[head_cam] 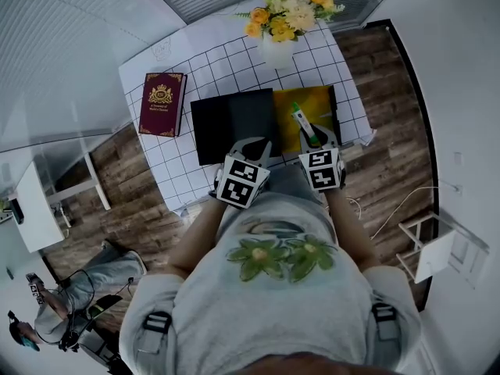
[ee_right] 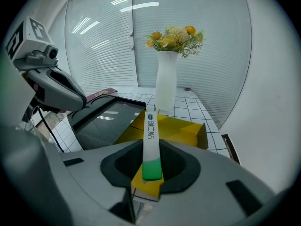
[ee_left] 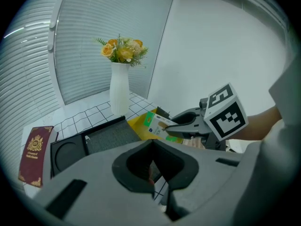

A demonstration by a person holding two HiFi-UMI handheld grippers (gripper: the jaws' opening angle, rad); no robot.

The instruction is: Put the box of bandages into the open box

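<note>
The box of bandages [head_cam: 300, 122], white with a green end, stands on its narrow edge between the jaws of my right gripper [head_cam: 313, 141], which is shut on its green end [ee_right: 151, 166]. It hangs over the near part of the open box [head_cam: 319, 101], whose inside is yellow [ee_right: 188, 132]. From the left gripper view the bandage box [ee_left: 156, 123] shows in the right gripper [ee_left: 178, 126] above that yellow box [ee_left: 135, 121]. My left gripper [head_cam: 251, 148] hovers over the near edge of the black lid [head_cam: 230, 123], jaws slightly apart with nothing between them.
A white vase of yellow flowers [head_cam: 279, 49] stands at the table's far edge behind the open box. A maroon book [head_cam: 162, 104] lies at the left on the white grid cloth [head_cam: 168, 162]. Wooden floor surrounds the small table.
</note>
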